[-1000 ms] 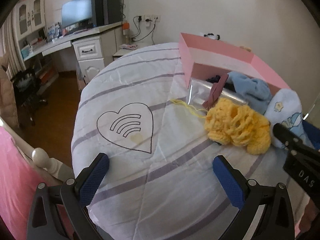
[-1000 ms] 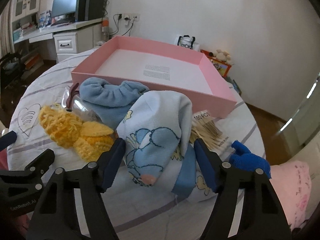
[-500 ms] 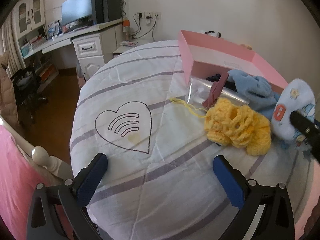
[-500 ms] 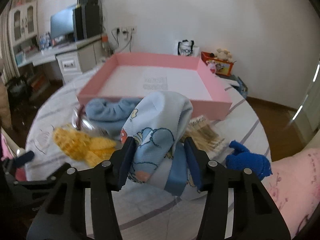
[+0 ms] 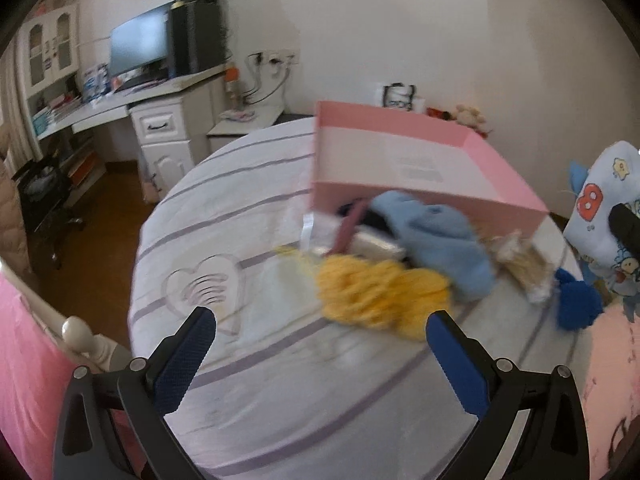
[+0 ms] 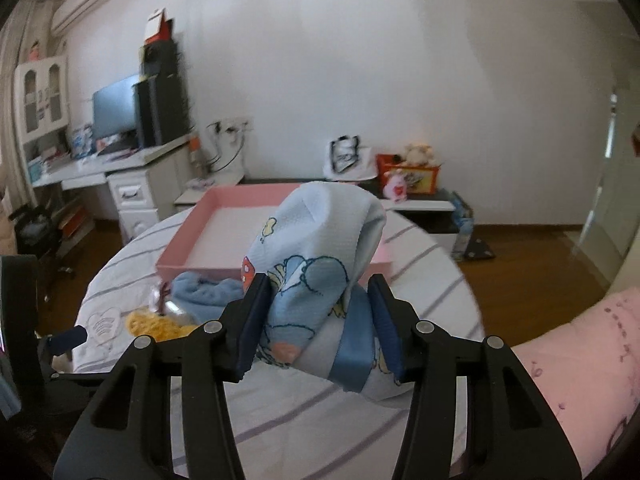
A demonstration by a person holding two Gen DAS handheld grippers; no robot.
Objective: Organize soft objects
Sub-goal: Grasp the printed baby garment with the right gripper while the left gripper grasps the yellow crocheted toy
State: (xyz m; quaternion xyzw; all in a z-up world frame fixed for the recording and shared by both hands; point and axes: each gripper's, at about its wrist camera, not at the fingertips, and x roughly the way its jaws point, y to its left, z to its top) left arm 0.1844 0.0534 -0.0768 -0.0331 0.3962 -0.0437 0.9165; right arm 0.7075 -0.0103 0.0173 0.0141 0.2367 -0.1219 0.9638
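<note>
My right gripper (image 6: 320, 320) is shut on a light blue cartoon-print cloth (image 6: 320, 248) and holds it above the round table, in front of the pink box (image 6: 224, 220). The cloth also shows at the right edge of the left wrist view (image 5: 600, 208). My left gripper (image 5: 320, 344) is open and empty, above the table's near part. Ahead of it lie a yellow knitted piece (image 5: 376, 296), a light blue fleece piece (image 5: 436, 236) and a dark blue pompom piece (image 5: 576, 304), all by the pink box (image 5: 416, 160).
The table has a white striped cover (image 5: 240, 216) with a heart drawing. A clear bag with a maroon clip (image 5: 352, 228) and a pack of cotton swabs (image 5: 520, 264) lie by the box. A desk with a monitor (image 5: 140, 52) stands at the back left. Pink bedding (image 6: 580, 344) is at the right.
My right gripper has closed on the cartoon cloth and lifted it off the table. My left gripper has pulled back and up; the pile now looks farther away.
</note>
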